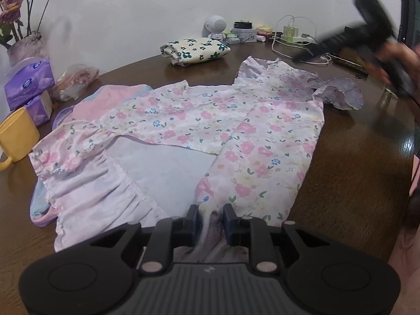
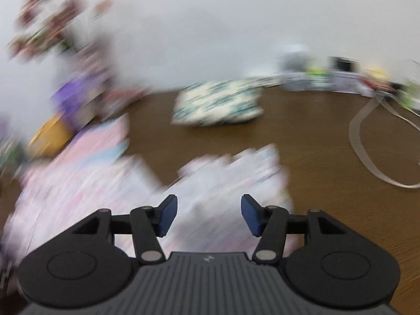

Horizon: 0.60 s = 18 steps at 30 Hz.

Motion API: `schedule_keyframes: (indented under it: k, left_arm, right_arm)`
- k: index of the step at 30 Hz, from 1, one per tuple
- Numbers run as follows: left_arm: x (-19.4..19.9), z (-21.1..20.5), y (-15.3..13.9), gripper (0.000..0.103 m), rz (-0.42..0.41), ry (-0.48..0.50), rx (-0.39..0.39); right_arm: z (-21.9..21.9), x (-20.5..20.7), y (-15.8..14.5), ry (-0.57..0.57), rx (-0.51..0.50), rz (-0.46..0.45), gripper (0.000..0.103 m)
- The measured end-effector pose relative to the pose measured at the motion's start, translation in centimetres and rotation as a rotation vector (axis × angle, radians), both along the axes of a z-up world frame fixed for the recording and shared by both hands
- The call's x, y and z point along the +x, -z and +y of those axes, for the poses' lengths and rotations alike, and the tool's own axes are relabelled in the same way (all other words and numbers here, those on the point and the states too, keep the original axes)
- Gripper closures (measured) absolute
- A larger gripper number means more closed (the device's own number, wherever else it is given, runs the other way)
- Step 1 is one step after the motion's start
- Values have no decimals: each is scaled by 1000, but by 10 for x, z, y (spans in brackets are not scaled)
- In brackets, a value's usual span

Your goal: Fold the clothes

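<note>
Nearest the left wrist camera, the left tool point(image 1: 210, 219) is clenched on a bunched fold of the floral dress point(image 1: 210, 131) at the desk's near edge; fabric is drawn up between its blue pads; the dress itself lies spread across the middle of the desk point(image 1: 354, 157), one side already turned over to show its pale lining; at the left edge stand a yellow mug point(image 1: 18, 136) and purple tissue packs point(image 1: 29, 84), close to the hem; a folded floral cloth point(image 1: 194, 50) rests toward the far edge; over the right side, the right tool point(image 2: 208, 215) is released, jaws apart and empty above the blurred dress. As I judge it, a pull by the left tool alone could drag the whole garment and undo the fold; a sweep leftward might knock the mug; the ruffled sleeve point(image 1: 341, 94) near the right edge could be left crumpled.
</note>
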<state>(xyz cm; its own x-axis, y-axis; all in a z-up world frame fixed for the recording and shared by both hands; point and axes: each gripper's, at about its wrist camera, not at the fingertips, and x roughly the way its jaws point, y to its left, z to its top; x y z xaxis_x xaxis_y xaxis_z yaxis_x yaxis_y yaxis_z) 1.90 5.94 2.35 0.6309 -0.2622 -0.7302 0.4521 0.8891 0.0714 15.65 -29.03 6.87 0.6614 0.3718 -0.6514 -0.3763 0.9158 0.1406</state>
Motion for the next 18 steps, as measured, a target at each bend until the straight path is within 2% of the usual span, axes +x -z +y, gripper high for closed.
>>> schedule_keyframes:
  k: [2, 5, 7, 10, 12, 14, 15, 16, 18]
  left_arm:
    - [3, 2, -1, 68, 6, -21, 2]
    - [10, 8, -4, 61, 19, -43, -21]
    - [15, 11, -5, 60, 53, -55, -47]
    - [18, 14, -6, 62, 84, -69, -64]
    - [16, 13, -7, 71, 87, -80, -70]
    - [14, 11, -9, 94, 91, -78, -80]
    - [12, 10, -9, 98, 92, -73, -84]
    - [9, 9, -10, 99, 84, -65, -81]
    - [-1, 5, -13, 100, 48, -47, -64]
  right_arm:
    - [20, -20, 6, -101, -30, 10, 48]
    - [47, -39, 17, -211, -69, 28, 48]
    - [62, -43, 24, -258, -87, 39, 49]
    - [75, -26, 29, -273, -59, 87, 52]
    - [81, -16, 32, -287, -33, 125, 55]
    - [86, -8, 35, -300, -9, 159, 73]
    - [89, -4, 37, -306, 4, 175, 89]
    - [92, 0, 38, -312, 16, 192, 98]
    - [90, -11, 31, -339, 23, 164, 101]
